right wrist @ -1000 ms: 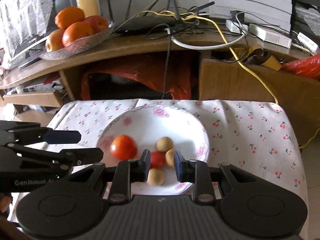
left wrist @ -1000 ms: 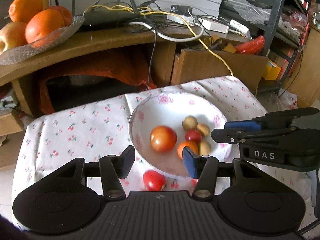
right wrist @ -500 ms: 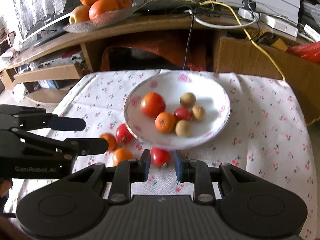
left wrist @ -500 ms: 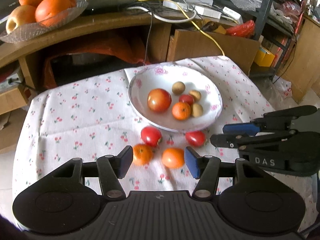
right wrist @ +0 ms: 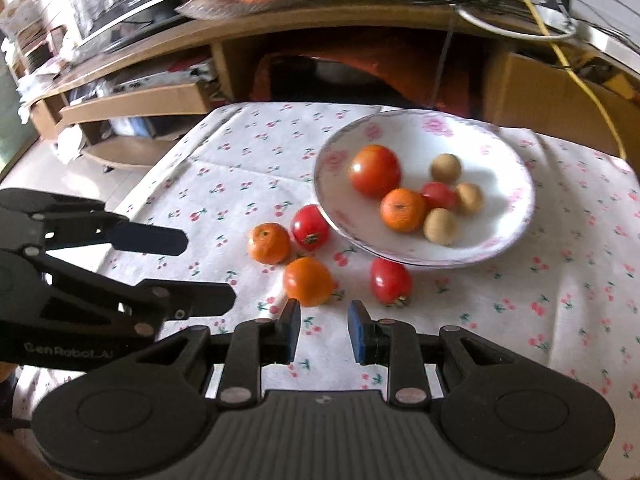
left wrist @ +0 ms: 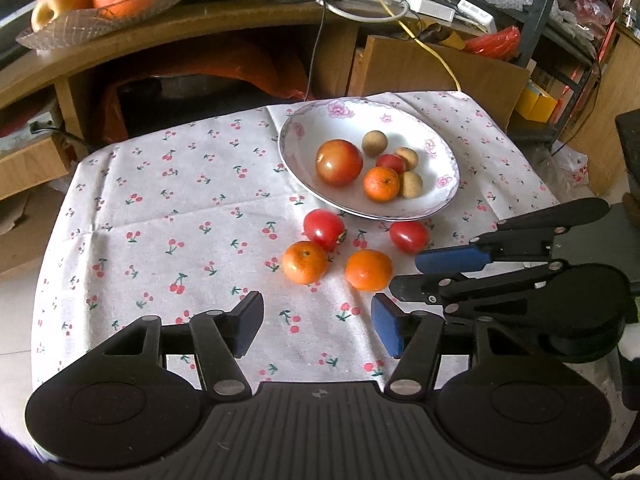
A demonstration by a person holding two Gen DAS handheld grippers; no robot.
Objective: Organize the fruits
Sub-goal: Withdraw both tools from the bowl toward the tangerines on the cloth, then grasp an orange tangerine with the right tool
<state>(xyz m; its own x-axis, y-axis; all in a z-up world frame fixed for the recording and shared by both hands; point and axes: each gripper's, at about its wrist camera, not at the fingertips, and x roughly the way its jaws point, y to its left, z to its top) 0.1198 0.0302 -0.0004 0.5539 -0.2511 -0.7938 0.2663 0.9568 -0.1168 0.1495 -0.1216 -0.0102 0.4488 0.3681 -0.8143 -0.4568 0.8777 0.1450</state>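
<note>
Left gripper, empty with jaws opening, hovered short of four loose fruits ahead of it, probably lining up the nearer orange for the plate beyond; right gripper narrow, empty.

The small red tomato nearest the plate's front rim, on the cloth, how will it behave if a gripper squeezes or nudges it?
The red tomato looks glossy, so it may slip. Its rounded, oval shape suggests it could roll toward the plate. It is probably soft-skinned, so squeeze gently.
</note>
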